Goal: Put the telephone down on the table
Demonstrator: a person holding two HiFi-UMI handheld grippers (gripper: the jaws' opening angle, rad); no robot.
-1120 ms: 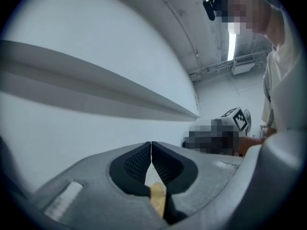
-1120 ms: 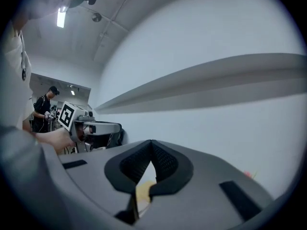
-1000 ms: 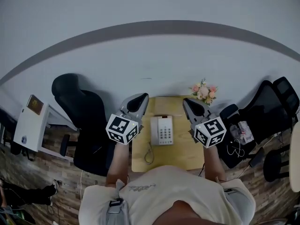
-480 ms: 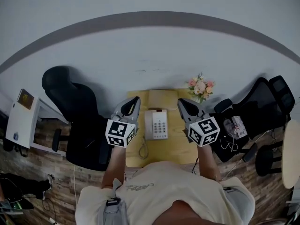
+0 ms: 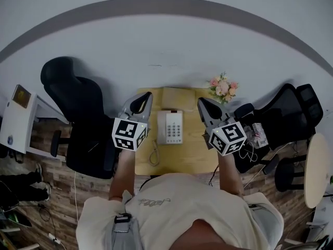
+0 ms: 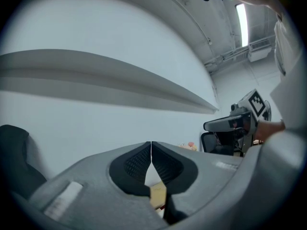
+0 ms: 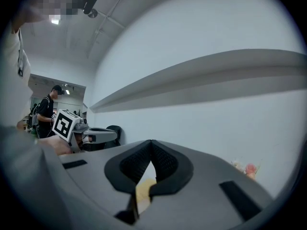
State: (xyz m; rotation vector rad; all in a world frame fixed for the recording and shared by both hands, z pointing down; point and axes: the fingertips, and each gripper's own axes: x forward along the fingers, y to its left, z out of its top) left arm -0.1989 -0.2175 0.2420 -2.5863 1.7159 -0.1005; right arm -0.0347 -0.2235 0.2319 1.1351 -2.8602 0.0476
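Observation:
A white telephone (image 5: 170,126) with a keypad lies flat on the small wooden table (image 5: 192,155), its cord (image 5: 153,155) curling off to the left. My left gripper (image 5: 145,98) hovers over the table's left edge, shut and empty, to the left of the phone. The right gripper (image 5: 202,103) is to the phone's right, also shut with nothing in it. In the left gripper view the left gripper (image 6: 151,145) has its pads pressed together, pointing at the wall. The right gripper (image 7: 151,145) in its own view looks the same.
A tan box (image 5: 177,98) sits at the table's back edge and a pink flower bunch (image 5: 222,87) at its back right corner. Black office chairs (image 5: 78,113) (image 5: 283,116) flank the table. A white cabinet (image 5: 15,119) stands far left, a round table (image 5: 317,176) far right.
Both grippers have come down a little toward the table, the left one more. The view has shifted, so the table and phone sit higher in the picture.

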